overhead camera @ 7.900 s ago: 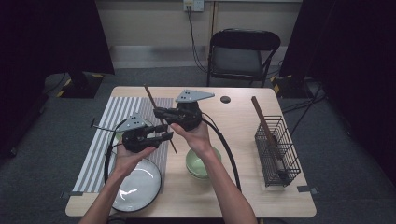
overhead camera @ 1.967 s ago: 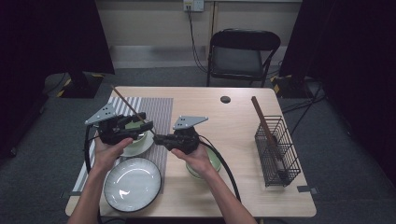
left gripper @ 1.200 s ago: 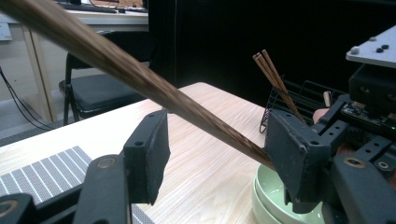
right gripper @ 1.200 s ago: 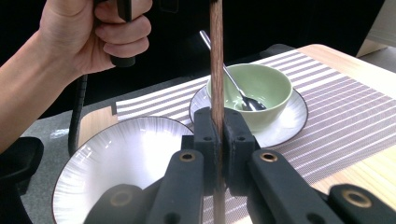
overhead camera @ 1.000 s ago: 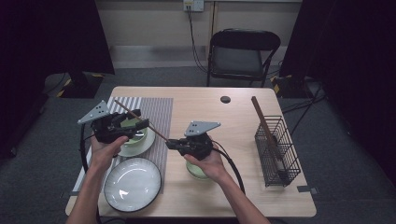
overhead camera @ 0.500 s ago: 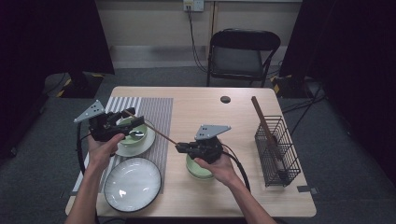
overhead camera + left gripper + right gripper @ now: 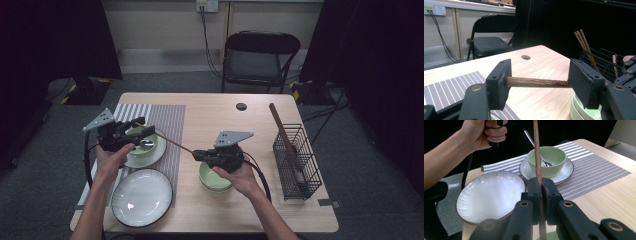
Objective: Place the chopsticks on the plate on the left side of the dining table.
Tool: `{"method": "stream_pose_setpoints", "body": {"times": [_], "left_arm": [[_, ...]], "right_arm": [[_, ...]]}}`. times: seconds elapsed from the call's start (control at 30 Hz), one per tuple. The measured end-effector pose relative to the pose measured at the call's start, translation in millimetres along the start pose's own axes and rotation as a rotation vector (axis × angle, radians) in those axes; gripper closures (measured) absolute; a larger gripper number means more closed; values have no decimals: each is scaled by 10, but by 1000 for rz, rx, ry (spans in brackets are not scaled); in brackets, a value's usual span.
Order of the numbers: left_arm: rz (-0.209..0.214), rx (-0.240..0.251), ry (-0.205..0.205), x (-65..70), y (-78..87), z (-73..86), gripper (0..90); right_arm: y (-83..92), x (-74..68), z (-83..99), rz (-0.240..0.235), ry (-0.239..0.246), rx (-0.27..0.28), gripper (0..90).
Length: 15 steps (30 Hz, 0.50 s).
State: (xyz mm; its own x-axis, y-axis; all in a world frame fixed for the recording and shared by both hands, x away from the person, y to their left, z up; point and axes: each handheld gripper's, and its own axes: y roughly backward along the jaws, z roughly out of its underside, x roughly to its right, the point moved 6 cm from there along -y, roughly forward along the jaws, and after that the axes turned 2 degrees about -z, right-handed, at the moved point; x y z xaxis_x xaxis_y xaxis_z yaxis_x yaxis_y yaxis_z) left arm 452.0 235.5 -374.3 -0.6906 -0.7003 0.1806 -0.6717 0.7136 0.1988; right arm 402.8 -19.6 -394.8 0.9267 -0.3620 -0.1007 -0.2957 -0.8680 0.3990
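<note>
My right claw (image 7: pixel 541 195) pinches the chopstick (image 7: pixel 165 140) whose far end lies loose between my left claw's (image 7: pixel 544 82) half-open jaws, so pulling toward the table's right edge could tip the small bowl (image 7: pixel 141 141).

left tongs (image 7: pixel 131 131) agape; right tongs (image 7: pixel 199 154) clamped.

— High view: fixed above the near edge of the table (image 7: pixel 210 107), facing forward and down, far enough back to take in the folding chair (image 7: pixel 260 55) behind.

— And the left gripper view?

— Riding low on the left gripper (image 7: pixel 544 85), close over the tabletop, facing across it toward the same chair (image 7: pixel 490 37) and the wire basket (image 7: pixel 604 60).

— Right gripper view?

— Mounted on the right gripper (image 7: pixel 541 195), very near its jaws, aimed the opposite way, toward the striped mat (image 7: pixel 594 170).

— Shared ground?

— Striped mat (image 7: pixel 160 125) and white plate (image 7: pixel 142 197) in high and right gripper views; chair and basket (image 7: pixel 295 160) in high and left.
</note>
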Motion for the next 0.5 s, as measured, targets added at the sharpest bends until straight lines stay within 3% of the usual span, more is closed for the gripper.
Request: {"method": "stream_pose_setpoints", "body": {"times": [0.3, 0.4, 0.5], "left_arm": [[-25, -11, 5, -76, 7, 43, 361], [-12, -10, -1, -44, 26, 15, 357], [-15, 28, -14, 27, 112, -103, 351]], "right_arm": [[50, 26, -14, -2, -14, 10, 860], [13, 47, 23, -1, -19, -2, 861], [-21, 61, 60, -11, -27, -12, 861]]}}
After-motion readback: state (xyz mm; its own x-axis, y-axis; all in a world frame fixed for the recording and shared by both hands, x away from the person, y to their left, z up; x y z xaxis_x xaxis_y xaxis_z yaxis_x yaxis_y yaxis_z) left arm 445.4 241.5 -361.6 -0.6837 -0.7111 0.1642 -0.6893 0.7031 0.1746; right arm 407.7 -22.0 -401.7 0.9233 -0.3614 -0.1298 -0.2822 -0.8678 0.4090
